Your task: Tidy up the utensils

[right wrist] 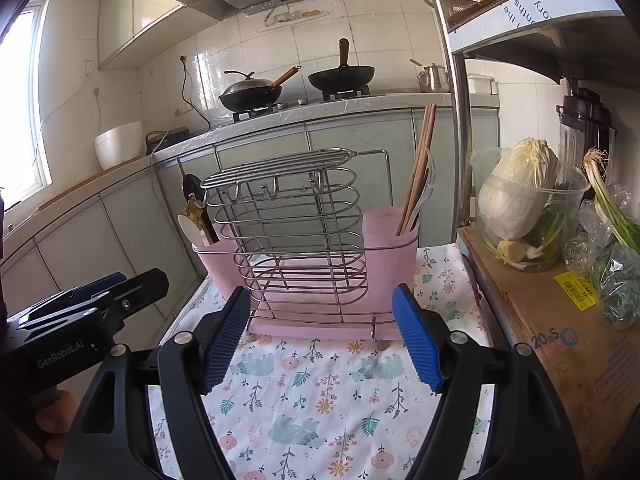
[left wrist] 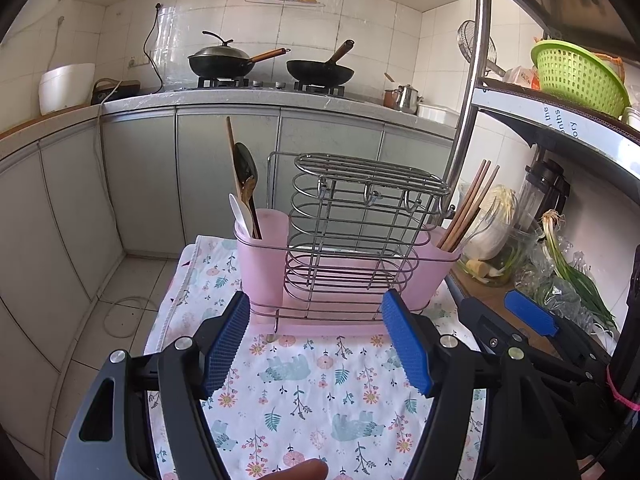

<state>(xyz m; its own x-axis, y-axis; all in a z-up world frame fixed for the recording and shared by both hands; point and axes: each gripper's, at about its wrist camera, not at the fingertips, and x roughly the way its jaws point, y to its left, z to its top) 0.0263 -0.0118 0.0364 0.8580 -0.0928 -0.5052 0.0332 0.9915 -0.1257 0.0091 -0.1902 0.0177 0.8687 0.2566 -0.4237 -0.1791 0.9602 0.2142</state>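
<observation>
The utensils looked light and stiff. The chopsticks (left wrist: pixel 466 208) were thin, smooth wooden rods, likely to roll or slip between flat pads, so I judged a pinch high on the shafts, where they stood clear of the rim, to be safest. The spoons (left wrist: pixel 246 196) offered broader handles and bowls above the rim, easier to clamp, though the white plastic one seemed slick.

Everything stood upright in a pink holder (left wrist: pixel 264 264) with a wire rack (left wrist: pixel 352 232) at its middle, set on a floral cloth (left wrist: pixel 320 392): spoons in the left cup, chopsticks and a clear plastic utensil in the right.

The left gripper (left wrist: pixel 316 344) hung just before the holder, pads spread wide and holding nothing. The right gripper (right wrist: pixel 320 344) hovered likewise, spread apart and empty.
</observation>
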